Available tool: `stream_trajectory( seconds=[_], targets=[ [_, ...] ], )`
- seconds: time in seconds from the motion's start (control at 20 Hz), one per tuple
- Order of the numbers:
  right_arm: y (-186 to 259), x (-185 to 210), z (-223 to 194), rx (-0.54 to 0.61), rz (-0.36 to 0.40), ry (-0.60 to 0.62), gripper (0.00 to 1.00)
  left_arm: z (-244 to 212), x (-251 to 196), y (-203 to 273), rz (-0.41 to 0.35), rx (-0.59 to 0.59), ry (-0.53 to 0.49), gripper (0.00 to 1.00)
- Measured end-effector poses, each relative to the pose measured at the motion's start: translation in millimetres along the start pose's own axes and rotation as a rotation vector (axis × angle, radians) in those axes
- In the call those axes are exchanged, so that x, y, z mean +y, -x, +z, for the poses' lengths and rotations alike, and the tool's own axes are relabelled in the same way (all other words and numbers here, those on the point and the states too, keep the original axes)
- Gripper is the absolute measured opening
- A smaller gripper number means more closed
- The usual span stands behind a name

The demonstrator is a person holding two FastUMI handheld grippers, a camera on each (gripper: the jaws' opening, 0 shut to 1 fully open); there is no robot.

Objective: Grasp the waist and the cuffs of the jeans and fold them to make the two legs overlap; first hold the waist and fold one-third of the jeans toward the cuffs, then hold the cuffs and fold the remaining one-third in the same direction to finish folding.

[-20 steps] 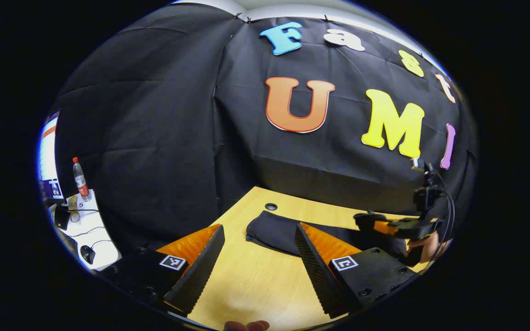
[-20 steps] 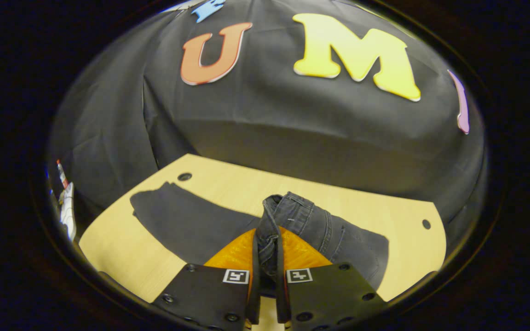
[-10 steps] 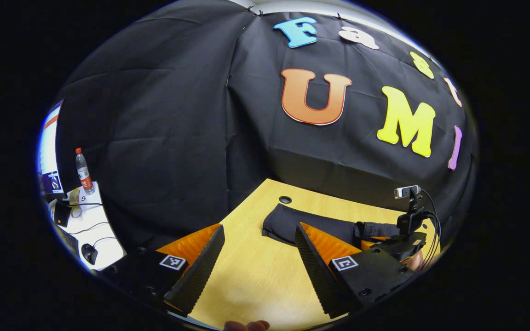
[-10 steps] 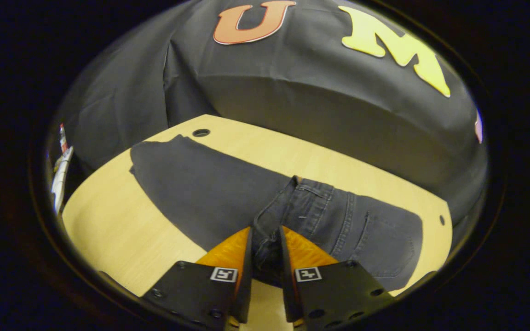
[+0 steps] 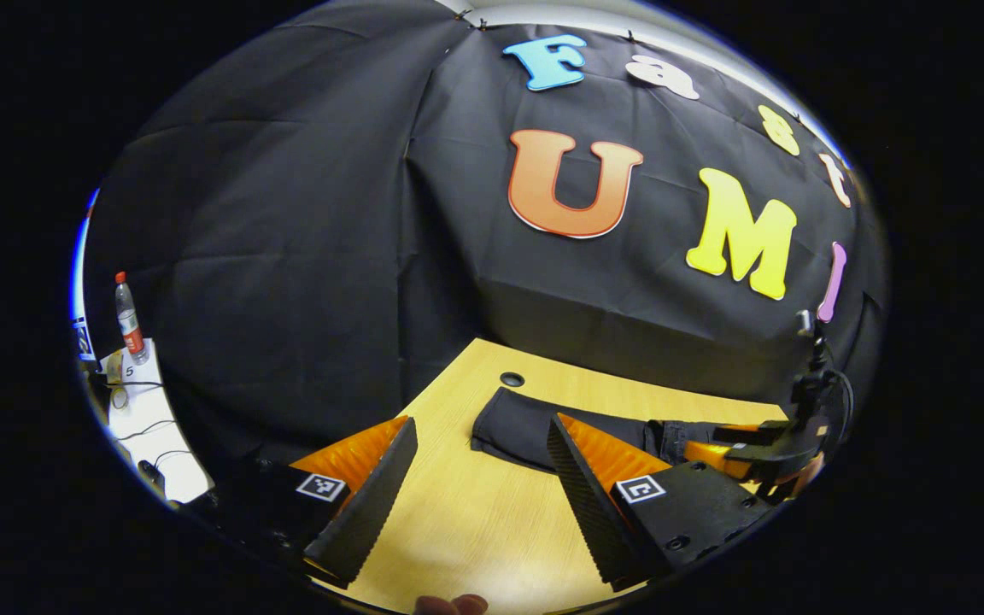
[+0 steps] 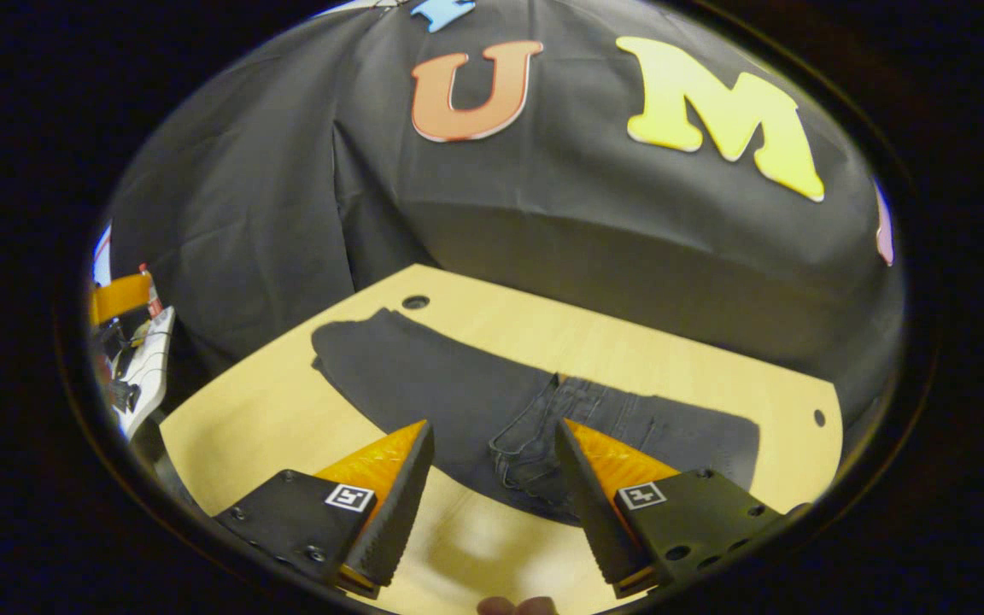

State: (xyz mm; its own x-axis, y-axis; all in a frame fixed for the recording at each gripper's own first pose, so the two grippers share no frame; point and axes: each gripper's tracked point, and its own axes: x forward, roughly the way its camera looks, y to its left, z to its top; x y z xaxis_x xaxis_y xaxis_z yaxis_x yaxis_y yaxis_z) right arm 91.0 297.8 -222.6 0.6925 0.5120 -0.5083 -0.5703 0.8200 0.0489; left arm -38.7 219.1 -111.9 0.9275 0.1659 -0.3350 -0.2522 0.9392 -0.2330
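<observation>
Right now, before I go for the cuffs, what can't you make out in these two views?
- Jeans, left gripper view: the near edge hides behind the left tool's right finger; the waist end hides behind the right tool.
- Waist, right gripper view: its near edge hides behind the right tool's right finger.
- Cuffs, both views: too dark to tell whether the two legs line up.
- Bottle: too small to read.

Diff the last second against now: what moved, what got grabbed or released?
The right gripper let go of the jeans waist and opened; the waist third now lies folded flat over the legs. The left gripper stayed open over the table, holding nothing.
</observation>
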Motion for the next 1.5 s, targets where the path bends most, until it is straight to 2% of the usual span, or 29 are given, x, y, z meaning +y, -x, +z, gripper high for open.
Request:
stream_trajectory(
  seconds=[0.1, 0.25, 0.35, 0.45, 0.55, 0.6, 0.65, 0.75, 0.8, 0.9, 0.95, 1.0, 1.2, 1.35, 1.5],
  targets=[
    [36.0, -2.1, 22.8, -0.041, 0.011, 0.012, 0.88, -11.7, -8.8, -14.8, -0.047, 0.047, 0.065, 0.99],
    [88.6, -17.0, 48.6, -0.085, 0.008, -0.022, 0.87, -31.2, -19.3, -41.4, -0.113, 0.108, 0.263, 0.99],
    [114.4, -36.3, 51.8, -0.068, -0.010, -0.045, 0.87, -34.6, -22.9, -63.0, -0.154, 0.115, 0.386, 0.99],
    [137.5, -61.9, 49.7, -0.052, -0.047, -0.075, 0.92, -43.8, -32.3, -92.5, -0.181, 0.153, 0.514, 0.99],
    [158.7, -90.0, 46.4, -0.047, -0.104, -0.101, 0.96, -65.2, -31.6, -106.6, -0.161, 0.237, 0.644, 0.99],
    [168.2, -102.7, 43.2, -0.044, -0.133, -0.107, 0.92, -79.1, -28.5, -110.8, -0.139, 0.279, 0.709, 0.99],
    [176.1, -114.8, 38.0, -0.036, -0.166, -0.108, 0.94, -90.0, -28.7, -116.9, -0.126, 0.318, 0.781, 0.99],
    [186.3, -132.9, 24.7, -0.012, -0.215, -0.110, 0.92, -96.0, -33.3, -129.5, -0.142, 0.361, 0.942, 0.98],
    [190.4, -140.4, 20.2, -0.002, -0.232, -0.121, 0.94, -96.4, -36.5, -138.1, -0.152, 0.366, 1.015, 0.98],
    [194.8, -146.9, 13.5, 0.011, -0.253, -0.150, 0.92, -96.6, -36.2, -151.5, -0.152, 0.360, 1.137, 1.00],
    [196.2, -150.2, 11.1, 0.016, -0.260, -0.159, 0.94, -100.7, -36.4, -158.6, -0.145, 0.359, 1.176, 0.98],
    [196.9, -151.8, 10.2, 0.019, -0.266, -0.164, 0.92, -106.5, -35.1, -165.6, -0.130, 0.369, 1.182, 0.98],
    [199.1, -156.2, 9.7, 0.023, -0.281, -0.167, 0.94, -126.2, -31.6, -183.5, -0.075, 0.397, 1.174, 0.98],
    [197.4, -158.0, 9.2, 0.027, -0.285, -0.185, 0.94, -119.0, -30.7, -198.5, -0.068, 0.353, 1.236, 0.98],
    [196.3, -161.8, 8.8, 0.031, -0.292, -0.229, 0.94, -119.5, -33.8, -210.2, -0.067, 0.346, 1.229, 0.96]
  ],
)
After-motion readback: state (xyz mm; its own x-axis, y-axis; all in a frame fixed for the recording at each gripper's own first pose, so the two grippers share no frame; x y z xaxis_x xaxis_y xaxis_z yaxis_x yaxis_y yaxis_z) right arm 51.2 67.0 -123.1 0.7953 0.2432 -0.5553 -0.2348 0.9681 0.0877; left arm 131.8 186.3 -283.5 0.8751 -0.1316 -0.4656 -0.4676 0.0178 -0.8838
